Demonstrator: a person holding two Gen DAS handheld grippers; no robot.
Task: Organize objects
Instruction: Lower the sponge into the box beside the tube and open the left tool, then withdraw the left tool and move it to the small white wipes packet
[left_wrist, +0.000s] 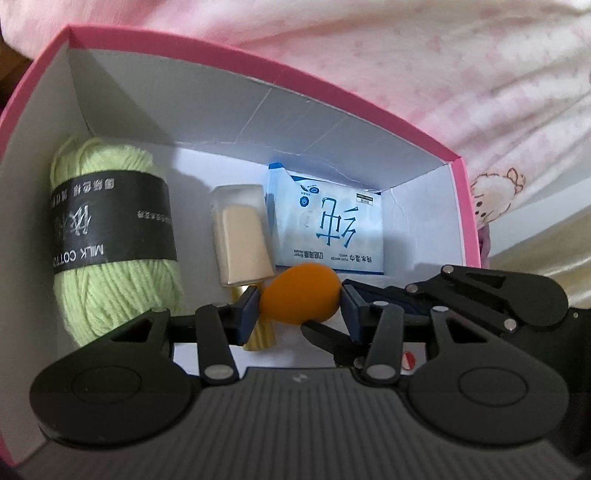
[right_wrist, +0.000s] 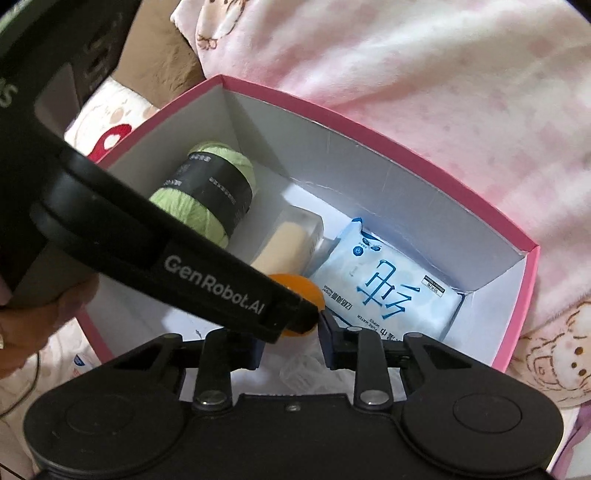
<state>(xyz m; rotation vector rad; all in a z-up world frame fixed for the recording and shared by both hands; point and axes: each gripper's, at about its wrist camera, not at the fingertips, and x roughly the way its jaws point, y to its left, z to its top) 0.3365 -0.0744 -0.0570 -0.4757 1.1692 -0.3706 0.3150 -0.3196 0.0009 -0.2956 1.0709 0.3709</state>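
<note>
My left gripper (left_wrist: 300, 300) is shut on an orange egg-shaped sponge (left_wrist: 301, 293) and holds it inside the pink box (left_wrist: 280, 79). The sponge also shows in the right wrist view (right_wrist: 301, 291), partly hidden by the left gripper's arm (right_wrist: 184, 273). My right gripper (right_wrist: 291, 345) is open and empty at the box's near edge, close beside the left one. In the box lie green yarn (left_wrist: 110, 236), a beige bottle with a clear cap (left_wrist: 242, 236) and a blue-white wipes pack (left_wrist: 332, 225).
The box rests on a pink blanket (right_wrist: 424, 85) with cartoon prints. Yarn (right_wrist: 210, 192), bottle (right_wrist: 284, 243) and wipes (right_wrist: 384, 288) fill the box's far side. A crinkled clear wrapper (right_wrist: 303, 373) lies under the right gripper.
</note>
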